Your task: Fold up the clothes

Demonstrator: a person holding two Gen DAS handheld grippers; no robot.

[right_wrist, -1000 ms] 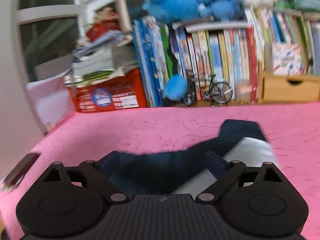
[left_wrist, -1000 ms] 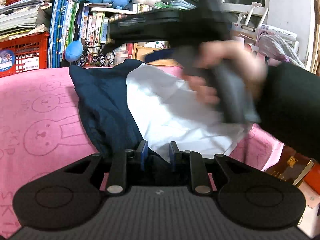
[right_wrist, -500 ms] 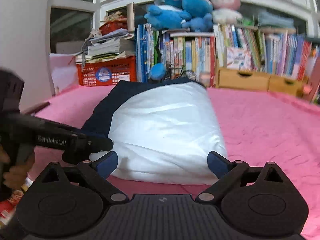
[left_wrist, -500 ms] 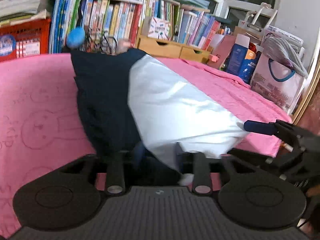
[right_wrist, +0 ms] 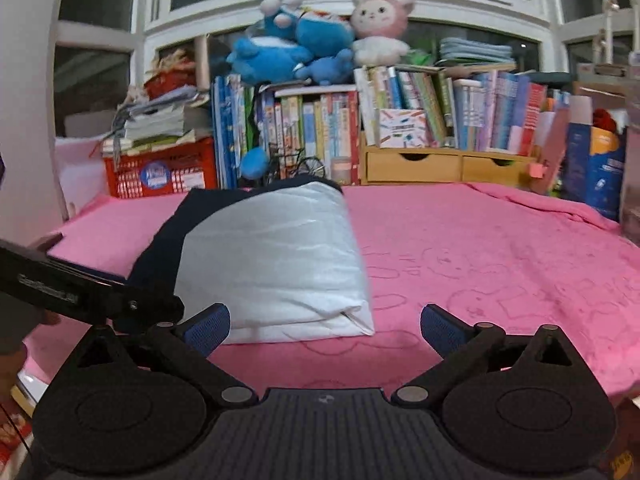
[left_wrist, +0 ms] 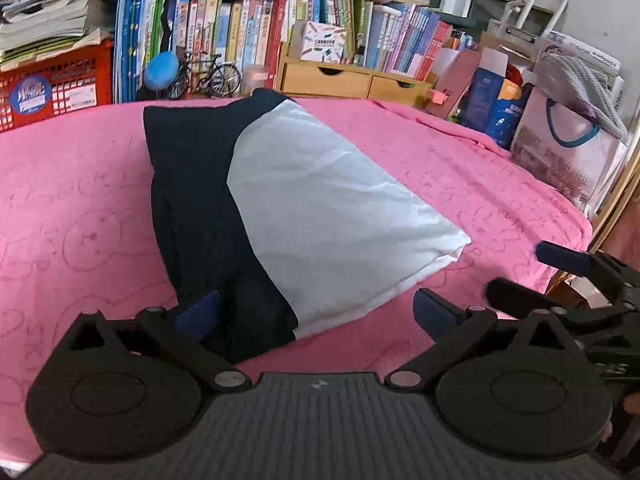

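Observation:
A folded garment, white on top with a dark navy part along its left side, lies on the pink blanket. In the right wrist view the same garment sits left of centre. My left gripper is open just in front of the garment's near edge, holding nothing. My right gripper is open too, its left finger close to the garment's near corner. The right gripper shows at the right edge of the left wrist view, and the left gripper's body at the left of the right wrist view.
Behind the blanket stand rows of books, a red crate, wooden drawers, plush toys and a small model bicycle. Bags and boxes crowd the right side. The blanket's right half is bare.
My left gripper has let go of the garment and opened, pulling back slightly. My right gripper has drawn back from the cloth and stays open. The garment now lies flat and folded.

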